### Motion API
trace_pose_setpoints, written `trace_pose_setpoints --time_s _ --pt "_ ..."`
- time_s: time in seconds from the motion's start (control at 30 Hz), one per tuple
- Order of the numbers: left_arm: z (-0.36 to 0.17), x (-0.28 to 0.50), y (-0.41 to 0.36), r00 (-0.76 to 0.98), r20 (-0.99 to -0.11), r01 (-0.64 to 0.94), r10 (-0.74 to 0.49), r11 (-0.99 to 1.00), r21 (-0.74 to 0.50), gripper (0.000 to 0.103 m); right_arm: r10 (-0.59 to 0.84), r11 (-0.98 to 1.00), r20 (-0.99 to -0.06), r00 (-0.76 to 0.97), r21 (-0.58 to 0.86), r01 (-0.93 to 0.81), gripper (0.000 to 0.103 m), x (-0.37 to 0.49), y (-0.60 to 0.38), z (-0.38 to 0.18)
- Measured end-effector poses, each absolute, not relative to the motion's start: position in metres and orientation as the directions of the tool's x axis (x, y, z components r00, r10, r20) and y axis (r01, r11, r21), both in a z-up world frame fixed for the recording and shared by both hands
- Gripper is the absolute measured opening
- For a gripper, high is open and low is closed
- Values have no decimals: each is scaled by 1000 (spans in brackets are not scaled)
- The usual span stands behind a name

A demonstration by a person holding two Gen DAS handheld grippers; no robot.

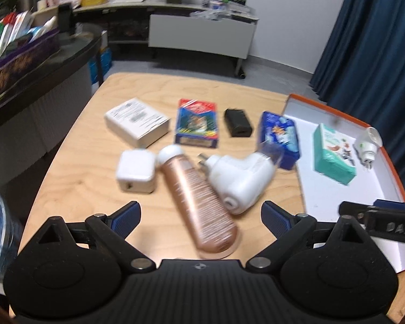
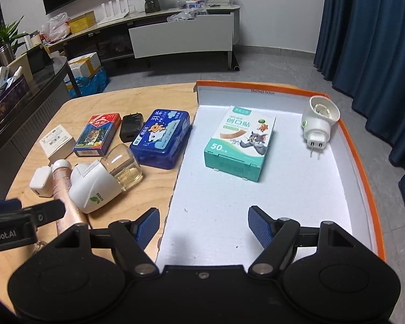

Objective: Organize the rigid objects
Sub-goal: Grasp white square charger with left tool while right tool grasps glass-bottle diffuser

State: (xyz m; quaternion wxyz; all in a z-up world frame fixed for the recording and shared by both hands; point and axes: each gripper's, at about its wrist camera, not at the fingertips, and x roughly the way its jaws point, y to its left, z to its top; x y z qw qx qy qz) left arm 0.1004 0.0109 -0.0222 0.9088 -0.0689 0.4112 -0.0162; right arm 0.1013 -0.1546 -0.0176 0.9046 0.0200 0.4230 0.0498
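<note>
My left gripper (image 1: 201, 216) is open over the wooden table (image 1: 75, 178), its blue pads on either side of a rose-gold tube (image 1: 199, 202) with a white cap, not touching it. Beside the tube lie a white plug-in diffuser with a glass bottle (image 1: 243, 178) and a small white charger (image 1: 136, 170). Farther back sit a white carton (image 1: 137, 120), a card box (image 1: 197, 124), a black adapter (image 1: 237, 122) and a blue plastic case (image 1: 280, 137). My right gripper (image 2: 203, 225) is open and empty over the orange-rimmed tray (image 2: 359, 162), which holds a teal bandage box (image 2: 240, 145) and a white plug (image 2: 317, 120).
A dark counter (image 1: 40, 62) with a purple box of books stands left of the table. A low TV cabinet (image 2: 181, 35) lines the far wall and blue curtains (image 2: 378, 54) hang at the right. Cartons sit on the floor (image 2: 86, 75) beyond the table.
</note>
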Motion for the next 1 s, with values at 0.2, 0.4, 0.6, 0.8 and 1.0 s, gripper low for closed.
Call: trace_pose_setpoints --time_s 0.2,0.4,0.6,0.8,1.0 --pt "-34 102 16 649 -758 -48 -69 990 -131 98 115 993 -770 627 83 -80 86 100 -153 -22" --pt "-41 103 22 657 -751 -47 -62 991 -123 98 112 994 -770 627 82 -77 86 99 -154 -24" --pt "-42 93 50 697 -717 -67 -24 993 -98 99 110 994 -766 633 92 -62 86 97 -161 -22" --pt "-46 111 78 687 -726 -153 29 982 -106 99 124 992 -766 631 100 -73 86 98 -155 -22" --pt "-53 136 79 672 -741 -112 2 989 -99 97 127 992 -767 629 87 -95 86 98 -147 -21"
